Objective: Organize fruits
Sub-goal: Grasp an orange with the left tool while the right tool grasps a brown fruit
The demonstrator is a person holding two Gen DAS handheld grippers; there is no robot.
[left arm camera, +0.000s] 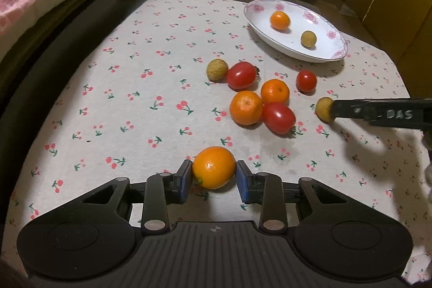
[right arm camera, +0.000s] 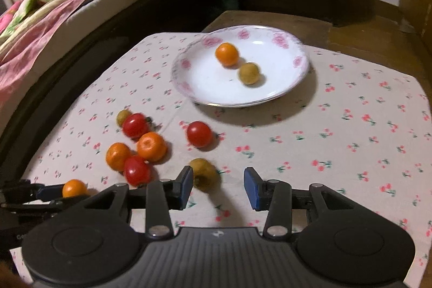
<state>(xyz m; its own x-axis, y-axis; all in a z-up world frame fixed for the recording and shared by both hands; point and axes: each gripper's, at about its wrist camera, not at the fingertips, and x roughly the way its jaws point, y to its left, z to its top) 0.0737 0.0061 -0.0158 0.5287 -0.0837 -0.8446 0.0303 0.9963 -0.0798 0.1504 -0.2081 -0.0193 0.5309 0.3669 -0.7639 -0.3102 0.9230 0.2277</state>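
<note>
While glossy oval kumquat (left arm camera: 213, 167) sits between left gripper (left arm camera: 214, 177) fingers (left arm camera: 185, 177), unpinched.

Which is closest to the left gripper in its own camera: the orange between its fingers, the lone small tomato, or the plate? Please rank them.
1. Orange, between the left gripper's fingers.
2. Small tomato, ahead to the right.
3. Plate, far right corner.

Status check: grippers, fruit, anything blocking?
Left gripper around orange, not clamped. Right gripper open at brown fruit. Plate holds two. Path unblocked.
</note>
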